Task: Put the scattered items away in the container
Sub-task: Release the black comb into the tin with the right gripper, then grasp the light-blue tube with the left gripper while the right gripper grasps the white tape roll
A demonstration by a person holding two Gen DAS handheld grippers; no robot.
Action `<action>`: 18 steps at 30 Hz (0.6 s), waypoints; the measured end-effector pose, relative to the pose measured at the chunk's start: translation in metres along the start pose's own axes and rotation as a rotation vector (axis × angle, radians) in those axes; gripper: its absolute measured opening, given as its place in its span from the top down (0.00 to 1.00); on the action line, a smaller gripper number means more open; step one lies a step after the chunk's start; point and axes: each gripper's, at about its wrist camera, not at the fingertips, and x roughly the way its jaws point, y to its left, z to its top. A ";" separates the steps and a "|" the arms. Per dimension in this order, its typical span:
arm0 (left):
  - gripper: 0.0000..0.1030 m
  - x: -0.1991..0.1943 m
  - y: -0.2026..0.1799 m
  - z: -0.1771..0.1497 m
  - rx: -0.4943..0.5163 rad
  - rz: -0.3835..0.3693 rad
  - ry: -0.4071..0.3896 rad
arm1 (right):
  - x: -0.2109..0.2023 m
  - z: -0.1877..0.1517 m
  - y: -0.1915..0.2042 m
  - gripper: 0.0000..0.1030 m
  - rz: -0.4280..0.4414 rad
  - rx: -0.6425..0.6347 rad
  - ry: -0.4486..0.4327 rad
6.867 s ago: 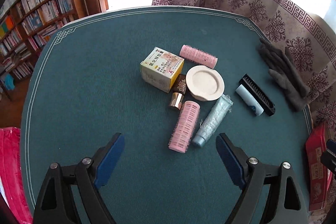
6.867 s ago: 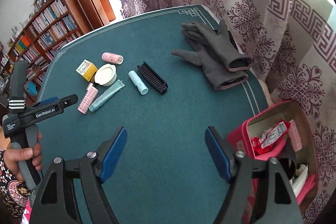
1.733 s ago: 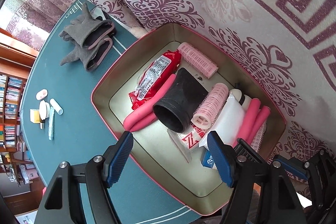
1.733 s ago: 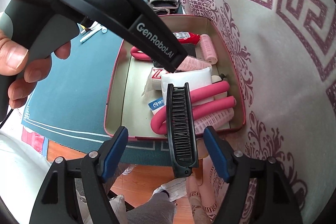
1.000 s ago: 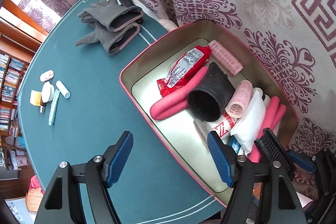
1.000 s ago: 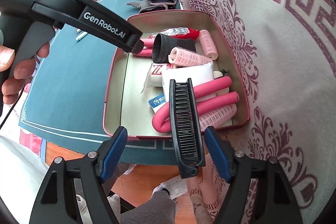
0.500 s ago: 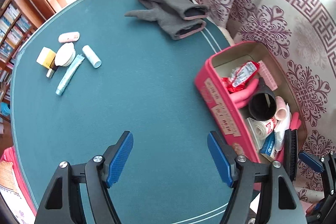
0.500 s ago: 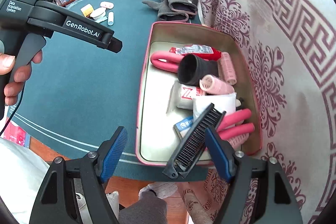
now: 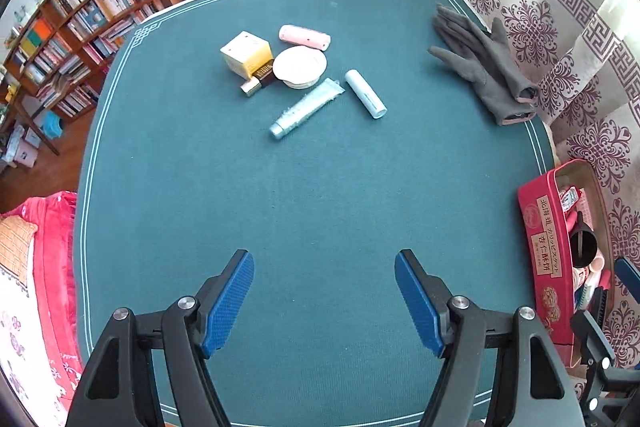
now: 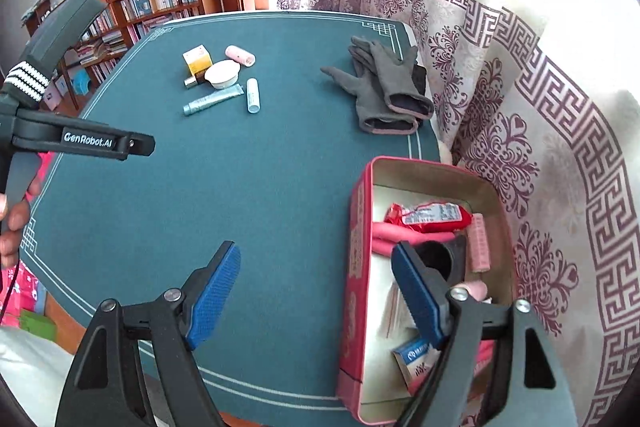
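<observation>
My left gripper [image 9: 323, 291] hangs open over bare green cloth, with nothing between its fingers. Farther up the table lie a yellow box [image 9: 245, 53], a pink roller [image 9: 305, 37], a white round dish [image 9: 300, 66], a small brown bottle [image 9: 258, 81], a pale blue tube [image 9: 306, 109] and a white stick [image 9: 366, 99]. The red tin [image 10: 360, 227] stands at the table's right edge, holding rollers, a red packet and a black cup. My right gripper [image 10: 316, 291] is empty and its jaws are opening, the right finger above the tin. The black comb [image 9: 599, 301] lies in the tin.
Grey gloves [image 9: 484, 67] lie near the far right corner. A patterned curtain [image 10: 540, 107] hangs close behind the tin. A bookshelf [image 9: 80, 27] stands to the far left and red bedding [image 9: 52, 247] borders the table's left side. A hand [image 10: 12, 223] grips the left tool.
The black comb has dropped from my right gripper into the tin, and that gripper has risen. My left gripper has swung from above the tin to over the table.
</observation>
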 end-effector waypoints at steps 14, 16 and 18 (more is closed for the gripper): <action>0.27 0.010 0.012 0.001 -0.015 0.038 0.006 | 0.032 0.024 0.001 0.21 0.064 0.060 0.050; 0.27 0.017 0.017 0.004 -0.027 0.042 0.019 | 0.037 0.027 0.002 0.21 0.060 0.059 0.062; 0.27 0.023 0.021 0.008 -0.033 0.049 0.026 | 0.042 0.030 0.003 0.21 0.058 0.057 0.068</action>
